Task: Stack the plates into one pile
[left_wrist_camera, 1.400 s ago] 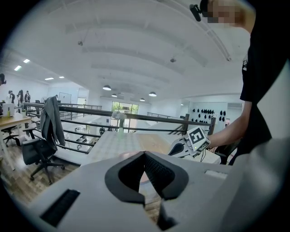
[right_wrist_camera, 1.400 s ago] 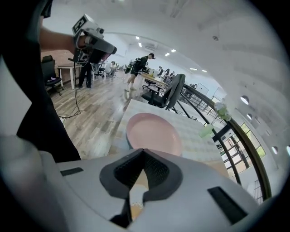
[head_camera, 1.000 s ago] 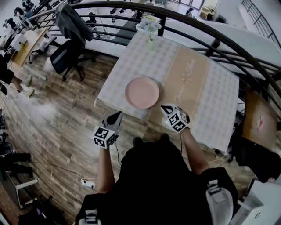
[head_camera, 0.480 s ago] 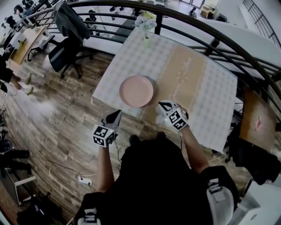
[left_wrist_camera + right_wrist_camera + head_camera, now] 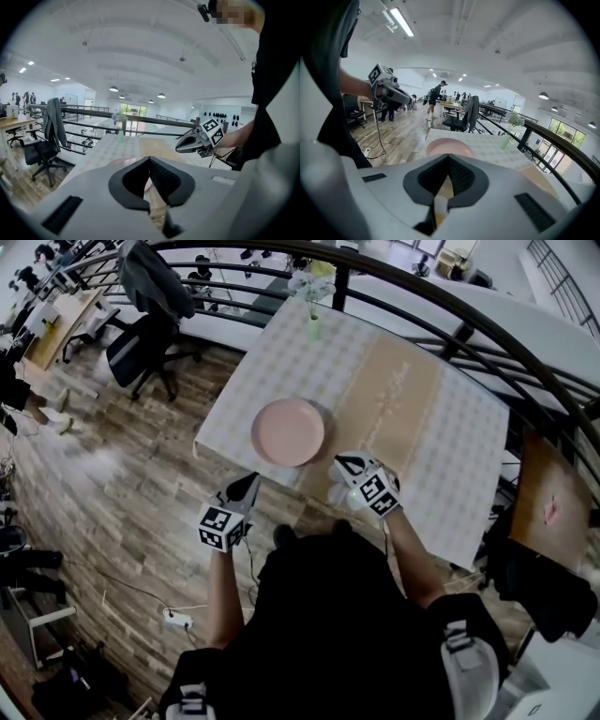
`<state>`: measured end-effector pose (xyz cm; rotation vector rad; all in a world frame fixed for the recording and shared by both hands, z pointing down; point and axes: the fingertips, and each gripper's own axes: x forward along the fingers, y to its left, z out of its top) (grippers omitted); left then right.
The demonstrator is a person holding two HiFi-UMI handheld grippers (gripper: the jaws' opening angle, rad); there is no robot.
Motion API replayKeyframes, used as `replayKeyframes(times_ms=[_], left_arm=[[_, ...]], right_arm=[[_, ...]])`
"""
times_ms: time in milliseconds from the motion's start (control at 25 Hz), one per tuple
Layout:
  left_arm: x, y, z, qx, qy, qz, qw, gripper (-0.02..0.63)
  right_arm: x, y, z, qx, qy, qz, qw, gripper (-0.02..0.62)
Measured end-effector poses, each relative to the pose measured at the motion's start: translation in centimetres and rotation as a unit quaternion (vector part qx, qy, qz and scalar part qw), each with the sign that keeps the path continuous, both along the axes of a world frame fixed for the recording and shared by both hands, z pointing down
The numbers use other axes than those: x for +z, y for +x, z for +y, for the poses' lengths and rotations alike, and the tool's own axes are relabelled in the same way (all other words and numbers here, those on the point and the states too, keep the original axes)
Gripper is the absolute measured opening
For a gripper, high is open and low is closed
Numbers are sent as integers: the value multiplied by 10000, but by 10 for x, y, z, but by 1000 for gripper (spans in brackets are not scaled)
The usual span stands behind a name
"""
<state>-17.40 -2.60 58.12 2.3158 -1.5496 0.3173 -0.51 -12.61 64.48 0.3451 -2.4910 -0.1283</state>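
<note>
A pink plate (image 5: 288,431), perhaps a pile, lies near the front edge of the cloth-covered table (image 5: 281,343). It shows as a pink disc (image 5: 449,147) in the right gripper view and as a pink sliver (image 5: 123,162) in the left gripper view. My left gripper (image 5: 247,487) is shut and empty, held off the table's front edge, below and left of the plate. Over the table's front edge, just right of the plate, my right gripper (image 5: 347,464) is also shut, with nothing in it. Each gripper sees the other: the right gripper (image 5: 182,147), the left gripper (image 5: 408,100).
A tan runner (image 5: 394,399) crosses the table. A green vase with flowers (image 5: 313,296) stands at the far edge, against a dark railing (image 5: 450,306). An office chair (image 5: 141,343) with a jacket stands on the wooden floor (image 5: 112,512) to the left.
My right gripper has edged forward and left, a little closer to the plate. The left gripper has barely moved. Both stay shut.
</note>
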Motion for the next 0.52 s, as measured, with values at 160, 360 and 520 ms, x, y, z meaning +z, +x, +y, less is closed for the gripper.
replayKeyframes(times_ms=[160,360,520], left_arm=[[0,2,-1,-50,-13,12,10000,0],[1,3,-4,-79,-27,21,10000,0],[0,6,-8,-72,-20,34,10000,-1]], right_arm=[[1,0,0,-97,-6,47,9999,-3],[2,-2,-1,-138,-38,36,9999,-3],[4,0,-5,-142,-41,61,9999,-3]])
